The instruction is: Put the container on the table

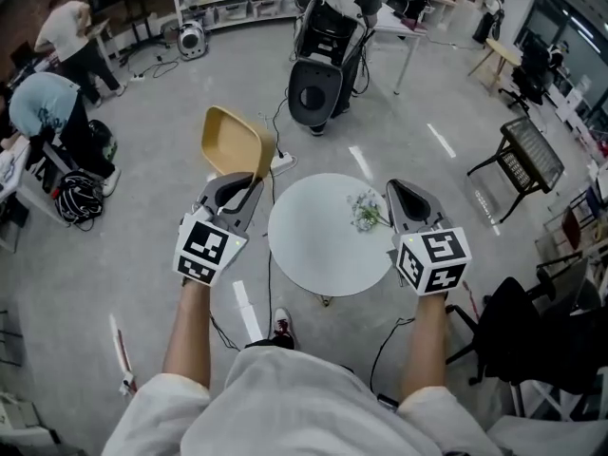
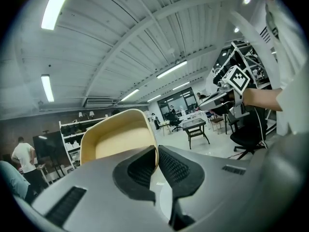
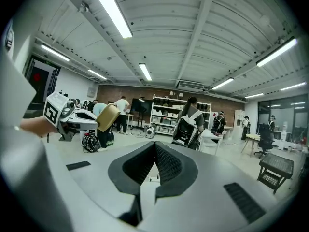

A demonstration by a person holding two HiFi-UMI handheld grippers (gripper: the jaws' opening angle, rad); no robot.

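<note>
A tan rectangular container [image 1: 232, 142] hangs in the air left of the round white table [image 1: 323, 245], tilted with its hollow toward me. My left gripper [image 1: 249, 184] is shut on its near rim; the left gripper view shows the container [image 2: 118, 139] pinched between the black pads [image 2: 174, 166]. My right gripper [image 1: 399, 190] hovers over the table's right edge, shut with nothing in it. In the right gripper view the right gripper [image 3: 155, 149] has its pads together, and the container [image 3: 106, 117] appears far left. A small sprig of white flowers [image 1: 365, 211] lies on the table.
A cable and a power strip [image 1: 282, 162] lie on the floor beyond the container. A large black machine [image 1: 328, 46] stands behind the table. A black wire chair [image 1: 521, 160] is at the right, another black chair [image 1: 532, 340] near right. People work at the far left [image 1: 52, 112].
</note>
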